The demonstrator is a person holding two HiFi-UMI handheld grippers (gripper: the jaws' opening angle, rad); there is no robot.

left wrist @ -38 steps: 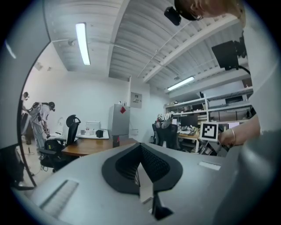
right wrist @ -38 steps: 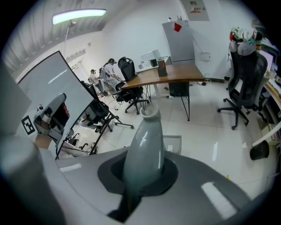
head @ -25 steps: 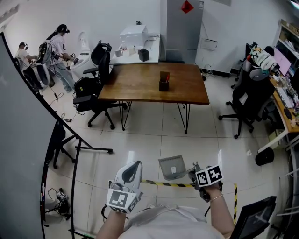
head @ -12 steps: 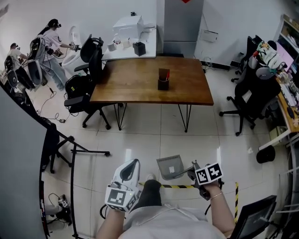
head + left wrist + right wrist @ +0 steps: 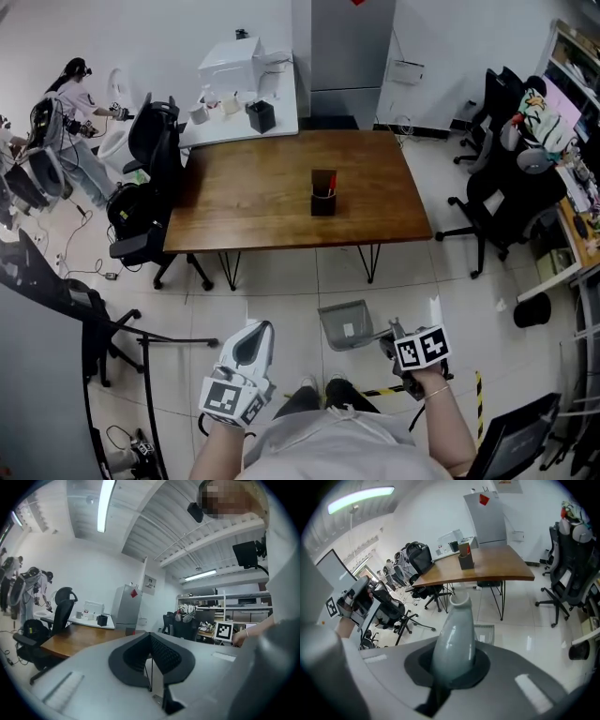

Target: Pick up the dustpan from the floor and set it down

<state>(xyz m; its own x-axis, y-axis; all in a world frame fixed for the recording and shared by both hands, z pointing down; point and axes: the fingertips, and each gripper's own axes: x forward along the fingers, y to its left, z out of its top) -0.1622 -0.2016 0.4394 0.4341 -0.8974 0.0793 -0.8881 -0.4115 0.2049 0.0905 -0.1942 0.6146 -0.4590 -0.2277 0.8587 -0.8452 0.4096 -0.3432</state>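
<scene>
The grey dustpan (image 5: 345, 325) hangs above the tiled floor in front of me, pan end pointing toward the table. My right gripper (image 5: 387, 340) is shut on its handle; in the right gripper view the rounded grey handle (image 5: 453, 637) sticks up between the jaws, and the pan's edge (image 5: 486, 633) shows behind it. My left gripper (image 5: 255, 337) is held out at the lower left. Its black pads (image 5: 161, 656) meet with nothing between them, so it is shut and holds nothing.
A wooden table (image 5: 262, 202) with a black holder (image 5: 323, 193) stands ahead. Office chairs sit at its left (image 5: 141, 211) and right (image 5: 497, 202). A black stand's legs (image 5: 112, 333) spread at the left. Yellow-black tape (image 5: 389, 389) marks the floor by my feet.
I have walked toward the table, which now lies nearer. The floor tape has slid back under me. The dustpan stays in the right gripper, and both grippers keep their pose.
</scene>
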